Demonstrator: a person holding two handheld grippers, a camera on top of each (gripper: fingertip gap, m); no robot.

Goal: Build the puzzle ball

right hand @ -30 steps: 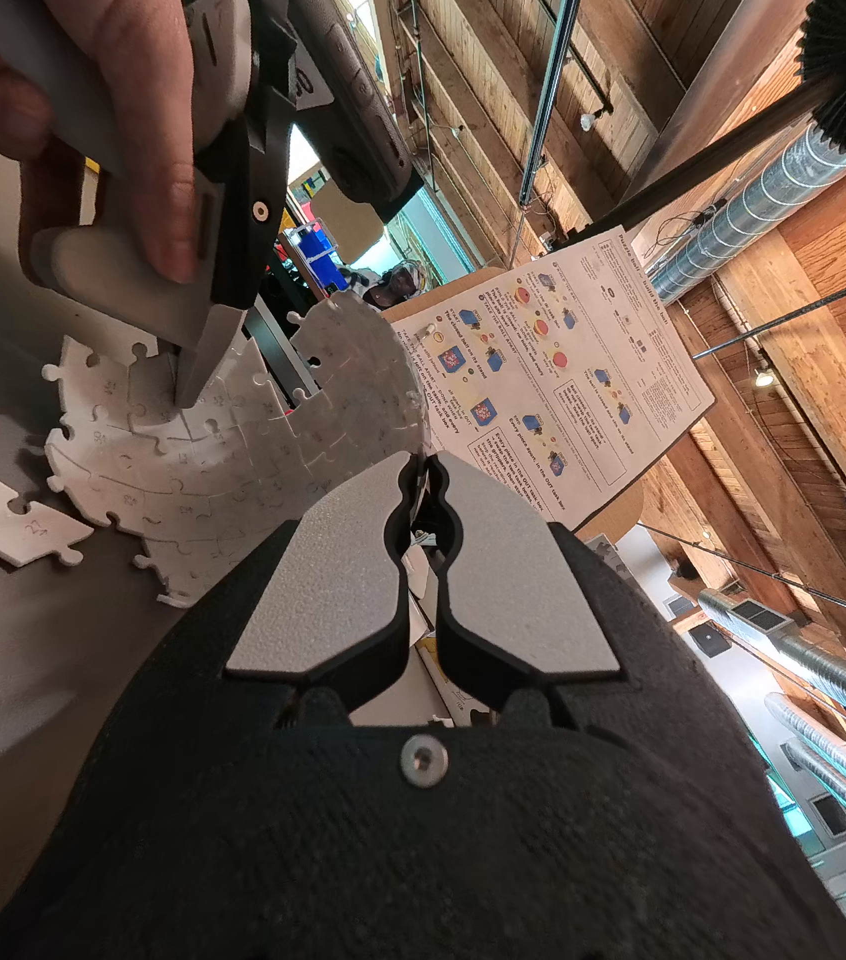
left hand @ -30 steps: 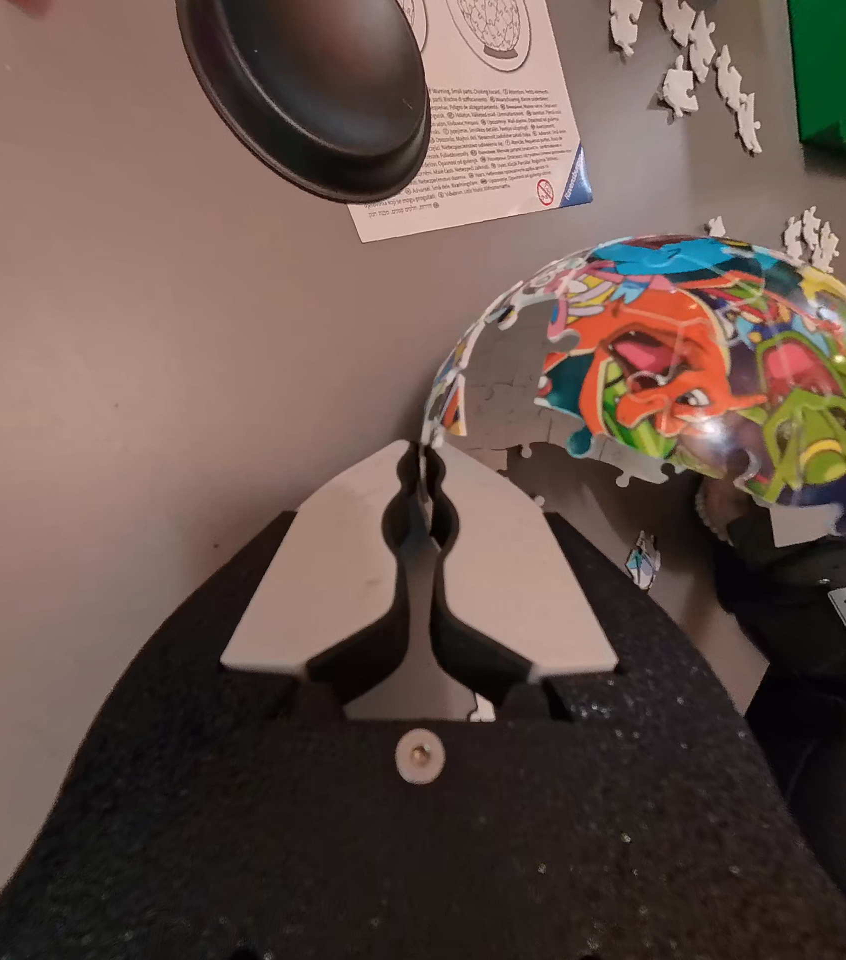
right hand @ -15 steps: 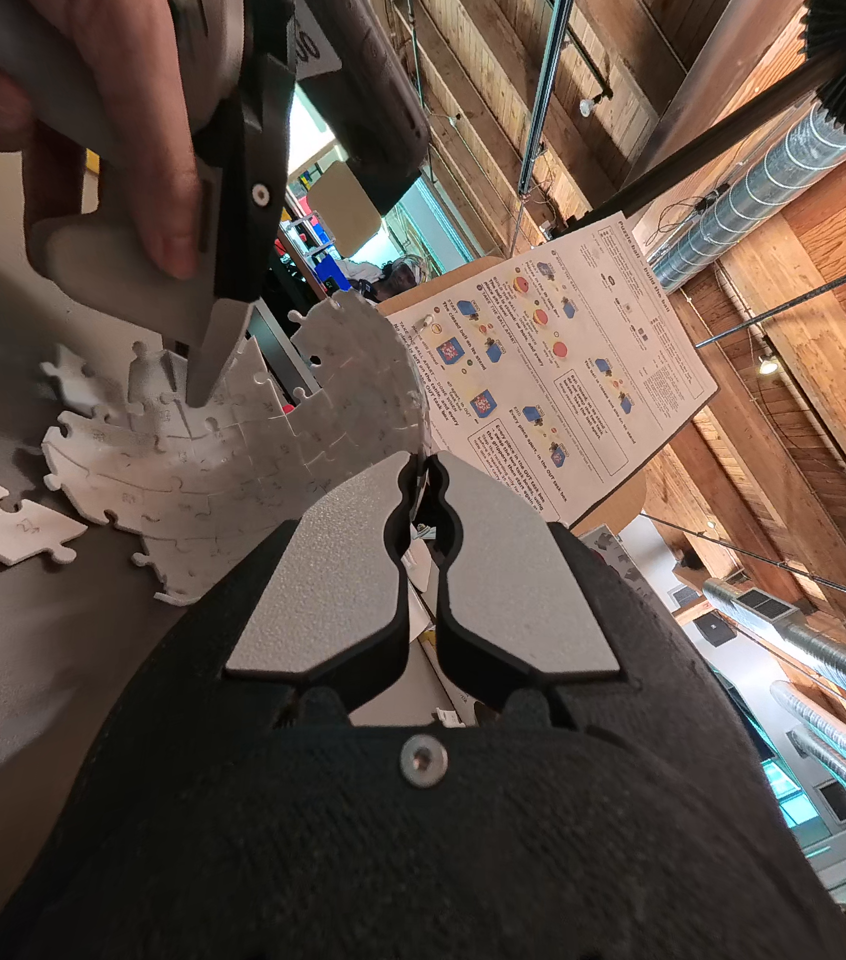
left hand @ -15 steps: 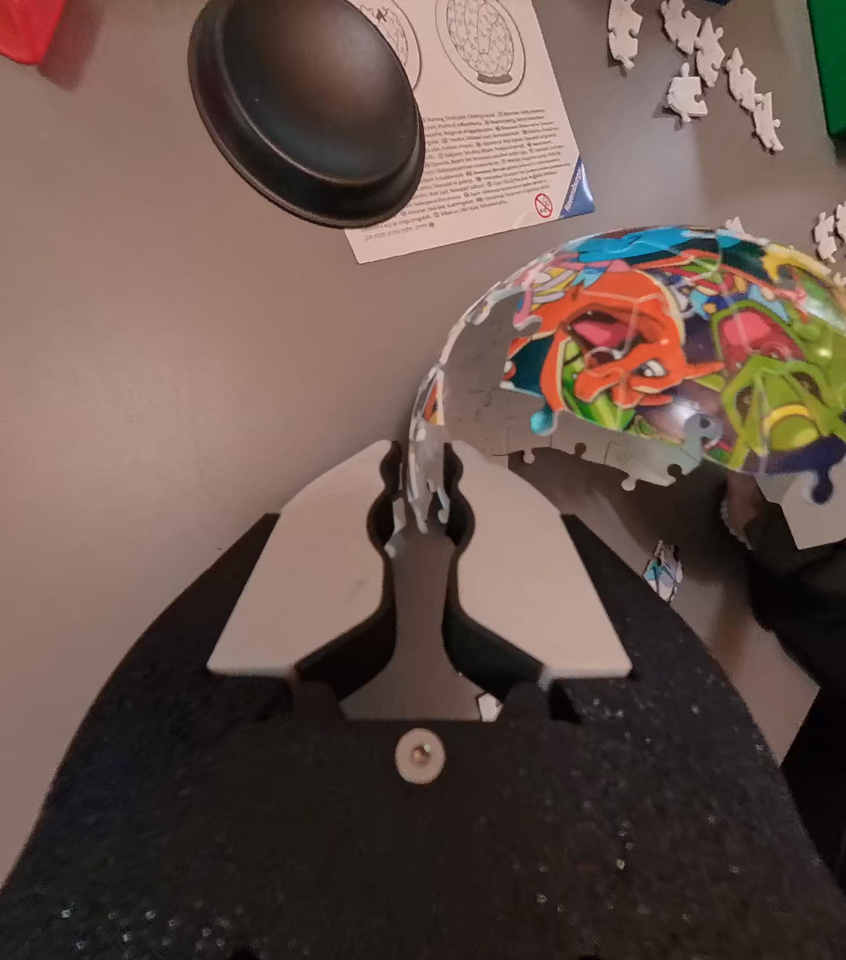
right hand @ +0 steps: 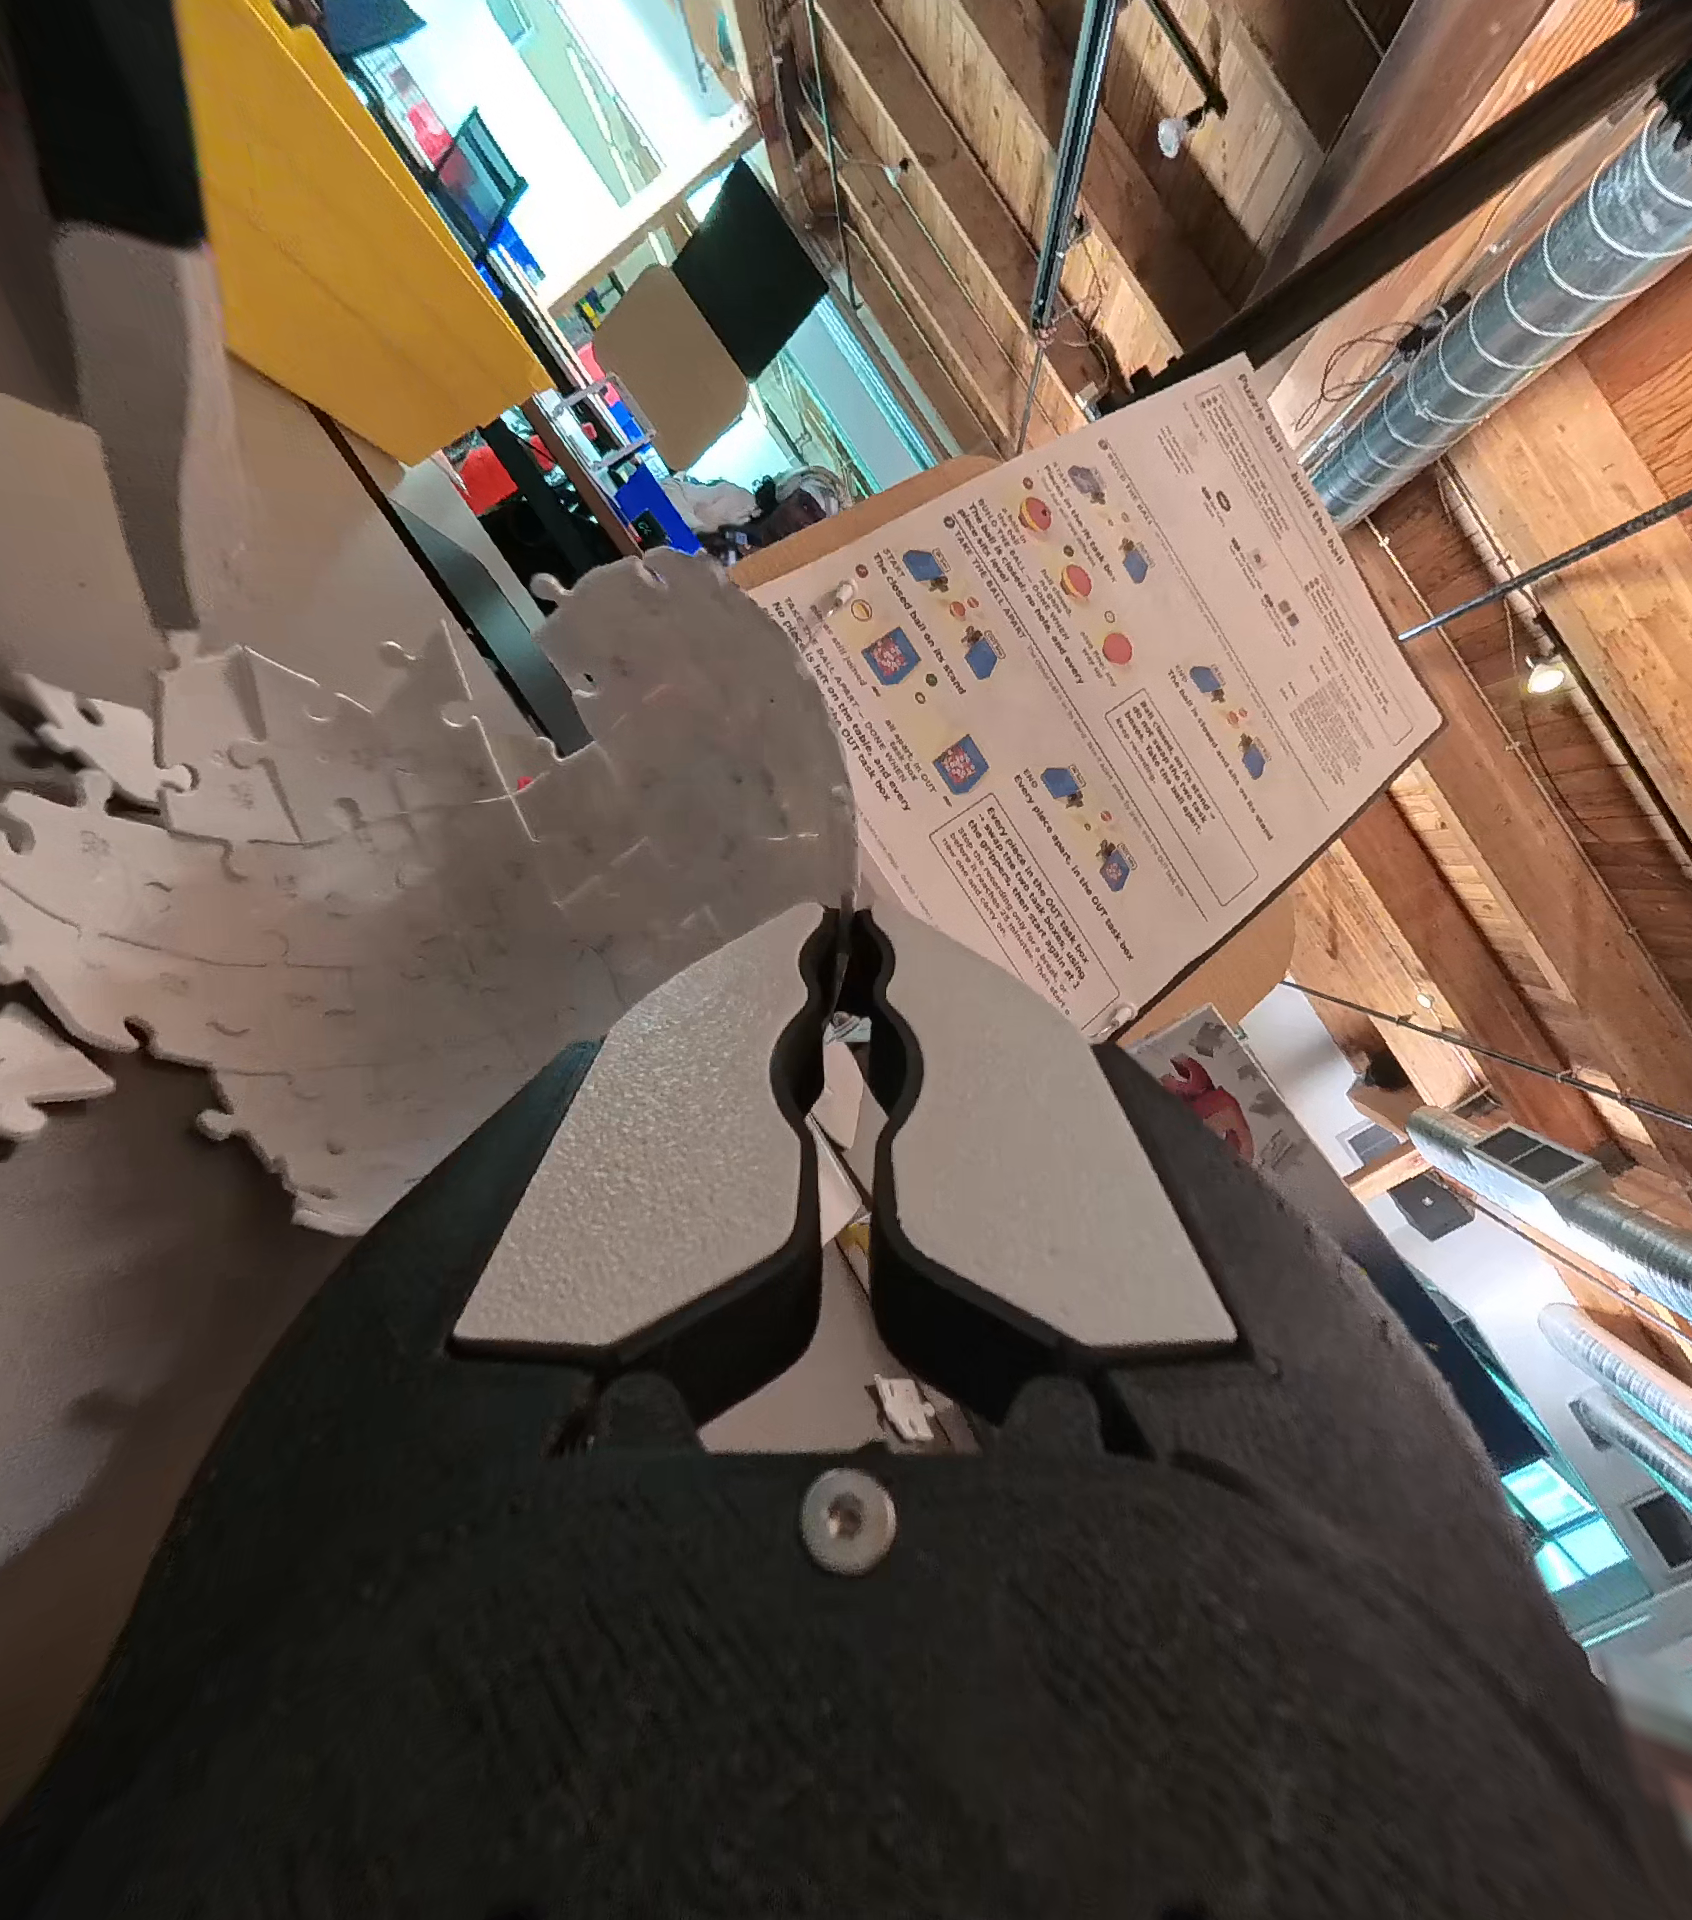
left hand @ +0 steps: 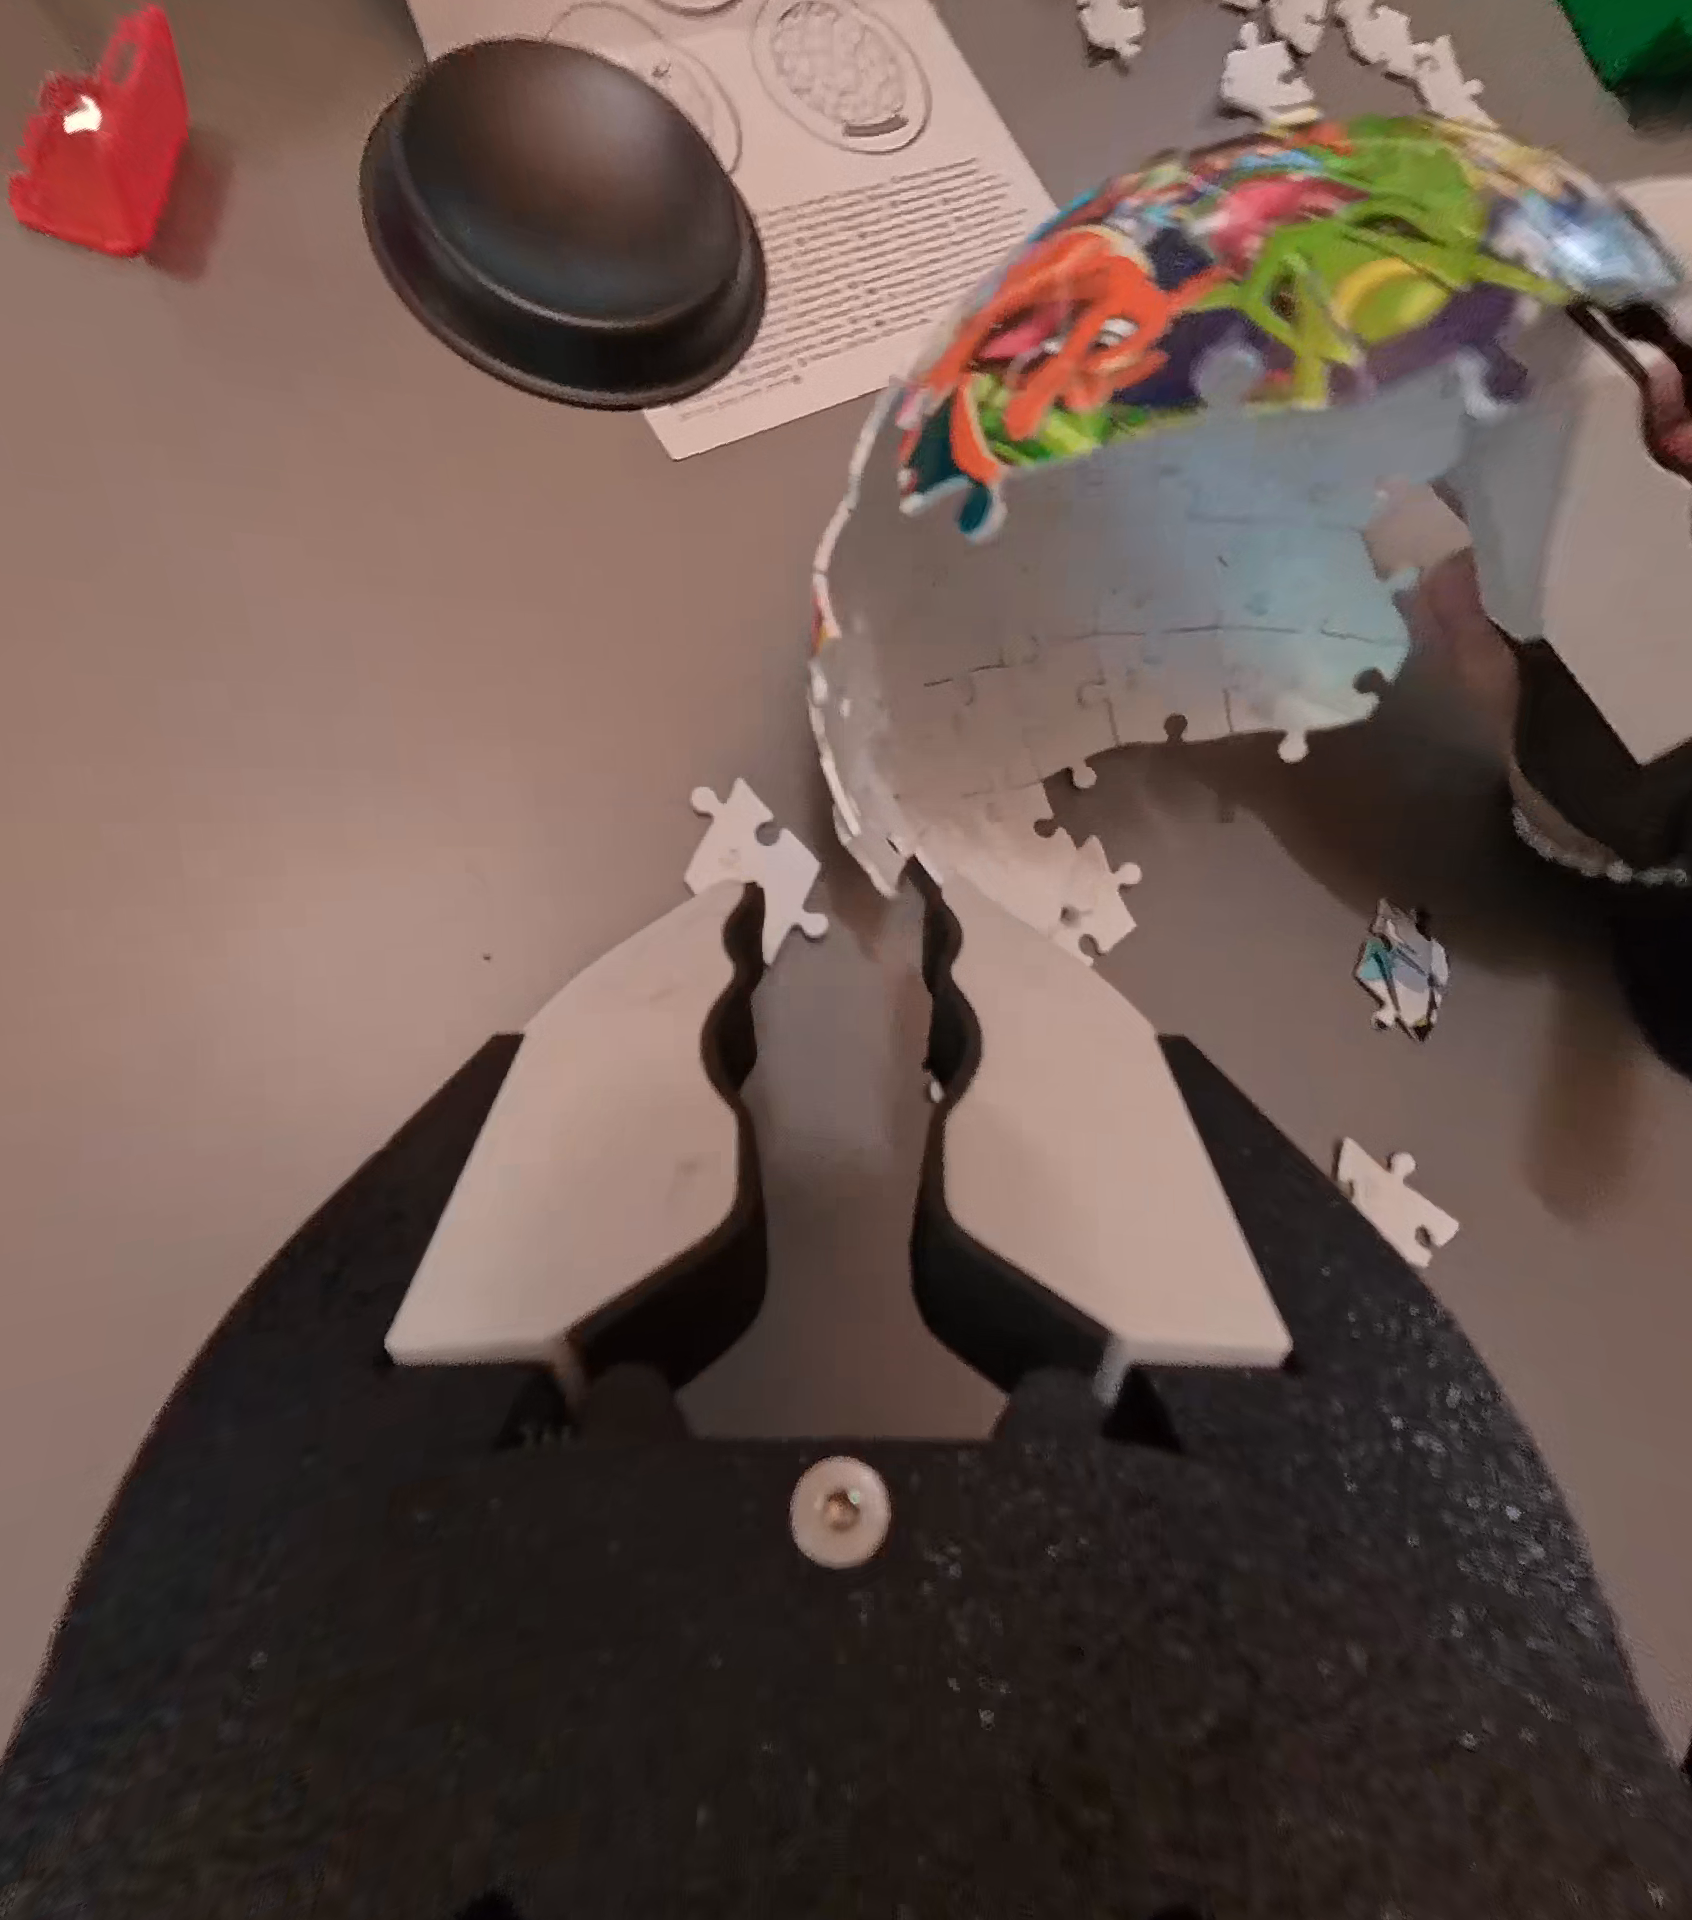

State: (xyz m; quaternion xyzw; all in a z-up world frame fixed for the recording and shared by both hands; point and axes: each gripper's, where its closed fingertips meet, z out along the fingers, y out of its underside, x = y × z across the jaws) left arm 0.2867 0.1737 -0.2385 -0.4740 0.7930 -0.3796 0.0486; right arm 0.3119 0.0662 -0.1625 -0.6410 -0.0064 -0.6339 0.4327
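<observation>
R gripper (right hand: pixel 844 920) has its fingers pinched tight on the rim of the half-built puzzle ball shell (left hand: pixel 1185 499), held up over the grey counter (left hand: pixel 250 727), while L gripper (left hand: pixel 837 914) fingers gape apart w/ nothing between, just by the shell's lower edge & a loose white piece (left hand: pixel 754 868).

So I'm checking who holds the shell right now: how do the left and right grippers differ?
The left gripper is open, its jaws spread with only table between them; the right gripper is shut on the rim of the puzzle shell. The left points down at the grey table; the right tilts up toward the ceiling. Both have pale fingers on black bodies.
</observation>
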